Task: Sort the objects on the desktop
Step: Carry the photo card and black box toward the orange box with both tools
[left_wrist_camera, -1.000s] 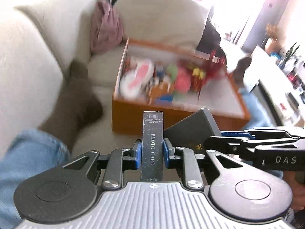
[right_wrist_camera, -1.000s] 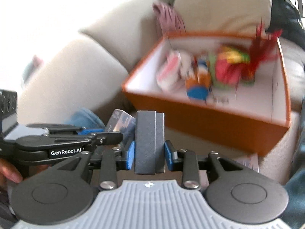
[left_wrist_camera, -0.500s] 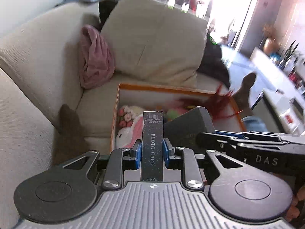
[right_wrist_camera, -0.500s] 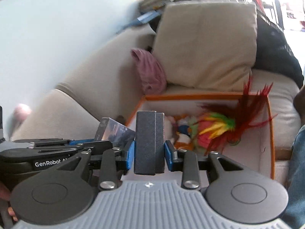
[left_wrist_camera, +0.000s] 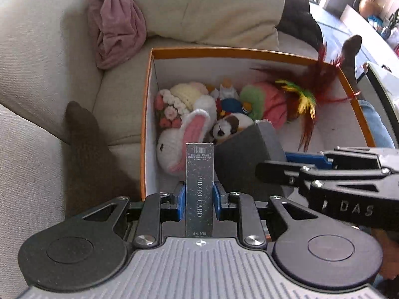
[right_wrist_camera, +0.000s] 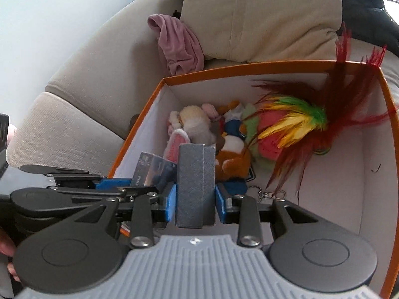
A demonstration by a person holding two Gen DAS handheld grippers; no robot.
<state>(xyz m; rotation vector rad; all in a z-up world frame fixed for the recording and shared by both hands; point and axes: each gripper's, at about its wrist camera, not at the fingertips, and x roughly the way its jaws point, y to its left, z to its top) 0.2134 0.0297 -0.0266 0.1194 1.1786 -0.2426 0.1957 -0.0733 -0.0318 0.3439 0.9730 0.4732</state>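
home living room: sofa (left_wrist_camera: 45,57), cushion (left_wrist_camera: 207,7)

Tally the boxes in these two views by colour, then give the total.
Black: 1, the PHOTO CARD box gripped in the left claw
Grey: 1, the grey box gripped in the right claw
Orange: 1, the open orange box on the sofa
Total: 3

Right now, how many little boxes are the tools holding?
2. The left tool grips a dark photo card box; the right tool grips a grey box. Both hover over the orange box of toys. More could hide underneath.
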